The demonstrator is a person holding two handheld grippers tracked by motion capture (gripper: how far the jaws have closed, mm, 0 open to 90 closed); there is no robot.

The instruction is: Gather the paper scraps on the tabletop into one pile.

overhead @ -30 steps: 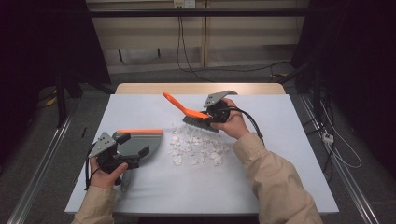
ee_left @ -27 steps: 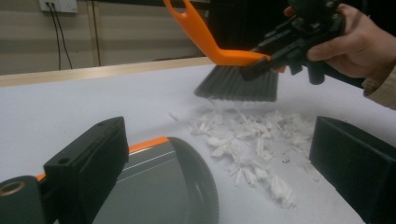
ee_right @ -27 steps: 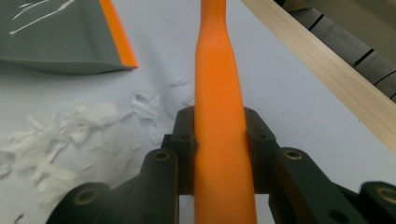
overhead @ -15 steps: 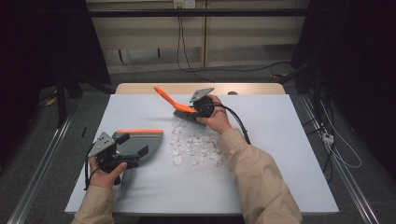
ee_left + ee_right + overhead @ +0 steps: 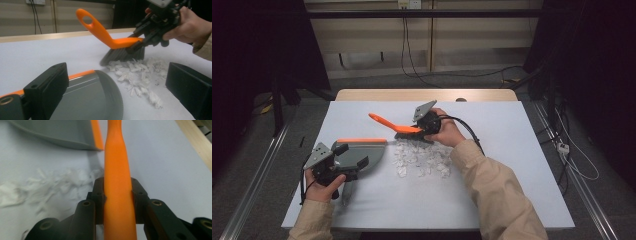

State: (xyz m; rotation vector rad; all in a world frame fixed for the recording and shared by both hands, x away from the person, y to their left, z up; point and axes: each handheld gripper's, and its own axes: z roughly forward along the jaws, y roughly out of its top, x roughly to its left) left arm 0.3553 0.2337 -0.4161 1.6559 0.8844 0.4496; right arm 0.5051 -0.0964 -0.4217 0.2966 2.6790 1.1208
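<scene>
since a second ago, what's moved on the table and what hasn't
The right tool, shut on the brush, has carried it left and down to the far edge of the paper scraps. The left tool and the dustpan it holds stayed put; the scraps look unmoved.

Table evenly lit, surroundings dark; the closest parts look perhaps slightly blurred.
</scene>
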